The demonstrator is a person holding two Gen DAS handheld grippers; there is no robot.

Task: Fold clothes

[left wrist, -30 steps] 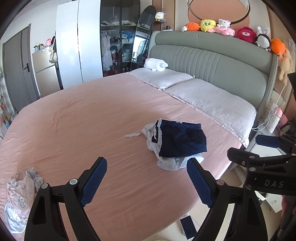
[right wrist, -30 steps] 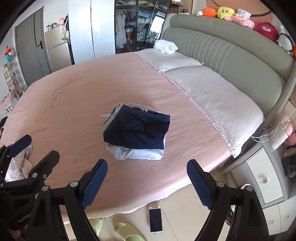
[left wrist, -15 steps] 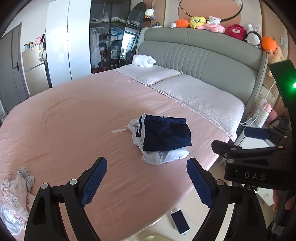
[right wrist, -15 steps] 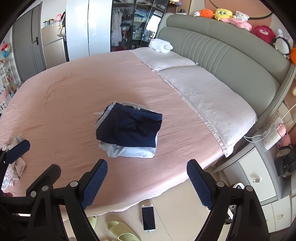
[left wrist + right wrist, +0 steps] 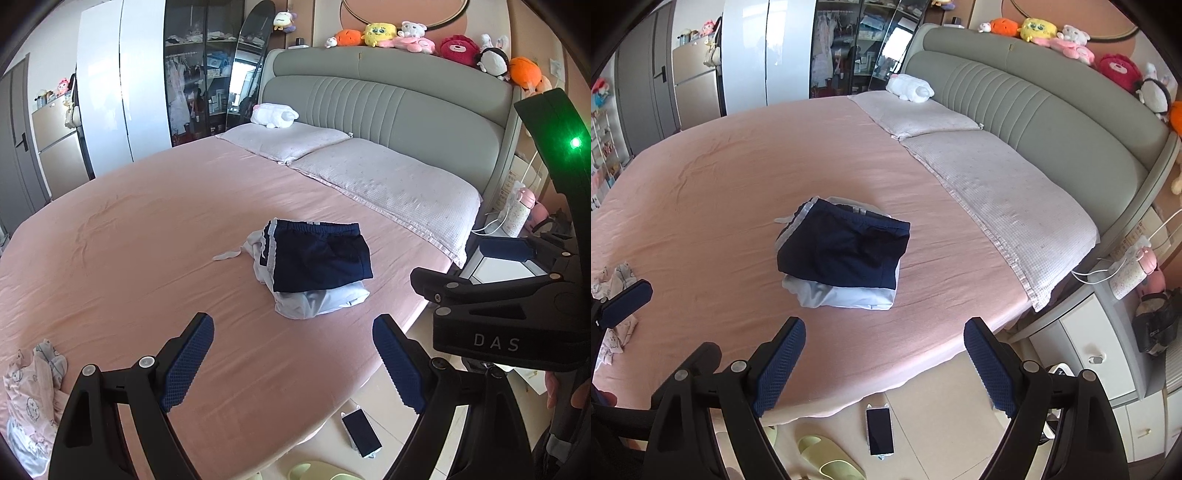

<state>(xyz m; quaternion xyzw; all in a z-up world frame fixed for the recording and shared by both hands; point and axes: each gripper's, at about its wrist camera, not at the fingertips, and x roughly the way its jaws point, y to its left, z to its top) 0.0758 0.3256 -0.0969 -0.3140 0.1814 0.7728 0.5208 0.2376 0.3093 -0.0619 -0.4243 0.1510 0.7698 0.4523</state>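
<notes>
Landmark for all positions: the folded stack in the middle of the pink bed (image 5: 122, 229).

Stack: navy shorts (image 5: 317, 254) lie folded on top of a pale blue-white garment (image 5: 314, 299); the pale piece shows beyond the shorts on the side nearest me and along the side away from the pillows. A thin white strip (image 5: 227, 254), a tie or strap, I cannot tell which, trails on the sheet just beside the stack on that same side.

My left tongs (image 5: 293, 363) hover over the bed edge on my side of the stack, well apart from it. Jaws spread wide, nothing between the blue pads (image 5: 188, 363).

My right tongs (image 5: 884, 365) are likewise on my side of the stack, over the bed edge. Jaws spread wide, nothing held. In the left wrist view their body marked "DAS" sits to the headboard side of the stack, off the mattress.

A crumpled pink printed garment (image 5: 31, 398) lies unfolded on the sheet, well apart from the stack, on the side away from the headboard.

Two pale pillows (image 5: 1004, 192) lie beyond the stack against the grey headboard (image 5: 1052, 114); a white plush toy (image 5: 910, 86) rests on the farther pillow.

On the floor on my side of the stack: a phone (image 5: 880, 432) and green slippers (image 5: 827, 458).
</notes>
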